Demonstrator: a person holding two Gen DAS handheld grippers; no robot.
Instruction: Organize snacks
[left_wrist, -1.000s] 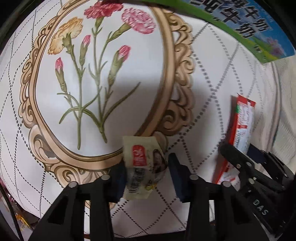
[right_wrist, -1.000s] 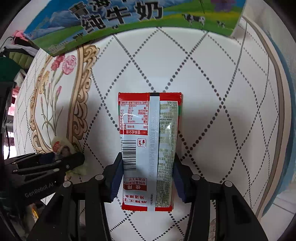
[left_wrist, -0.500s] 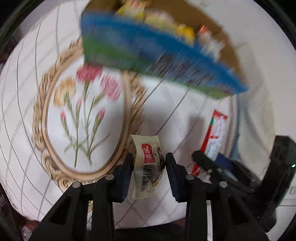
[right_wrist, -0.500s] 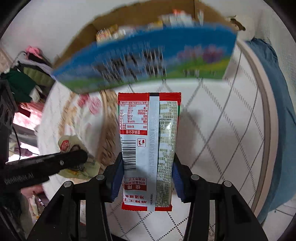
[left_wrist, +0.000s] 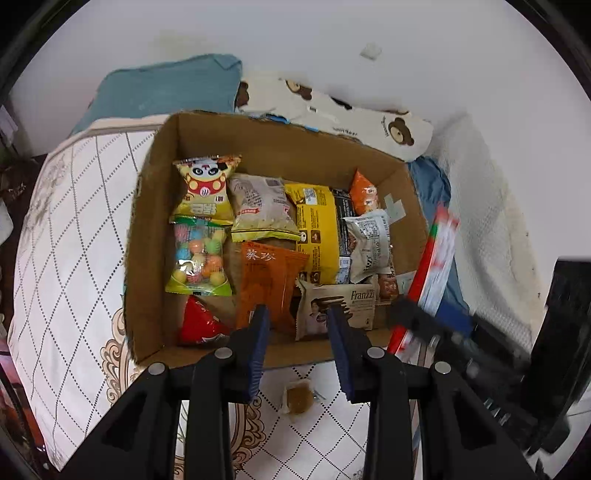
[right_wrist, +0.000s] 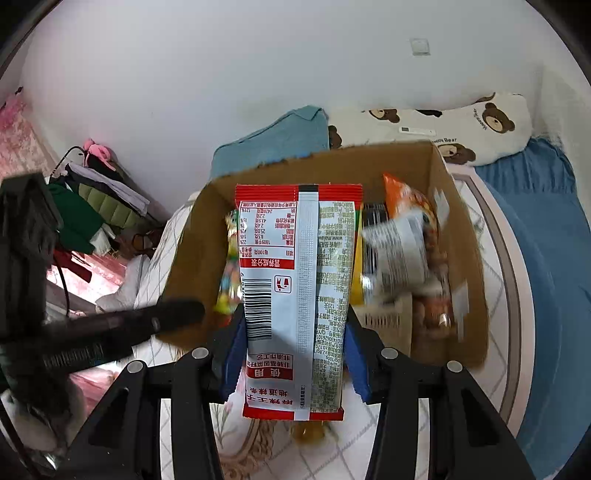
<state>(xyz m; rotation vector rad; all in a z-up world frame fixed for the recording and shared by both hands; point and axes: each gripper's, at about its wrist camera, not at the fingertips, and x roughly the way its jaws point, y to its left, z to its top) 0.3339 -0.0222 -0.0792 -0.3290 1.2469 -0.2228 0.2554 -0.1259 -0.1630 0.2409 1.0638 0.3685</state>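
Note:
An open cardboard box (left_wrist: 155, 229) on the bed holds several snack packets, among them a panda bag (left_wrist: 205, 190), an orange packet (left_wrist: 266, 280) and a Franzzi packet (left_wrist: 336, 306). My left gripper (left_wrist: 297, 332) is open and empty above the box's near wall. A small brownish packet (left_wrist: 298, 397) lies on the bed sheet below it, outside the box. My right gripper (right_wrist: 291, 350) is shut on a long red and white snack packet (right_wrist: 297, 295), held above the box (right_wrist: 469, 258). That packet also shows blurred in the left wrist view (left_wrist: 437, 254).
The box stands on a white quilted bed sheet (left_wrist: 70, 229) with a floral pattern. A bear-print pillow (left_wrist: 351, 118) and a teal cloth (left_wrist: 166, 88) lie behind it by the white wall. Clothes (right_wrist: 92, 206) are piled beside the bed at left.
Both grippers rose from the sheet to above the box. The left gripper opened and no longer holds the small packet, which now lies on the sheet. The right still holds its packet.

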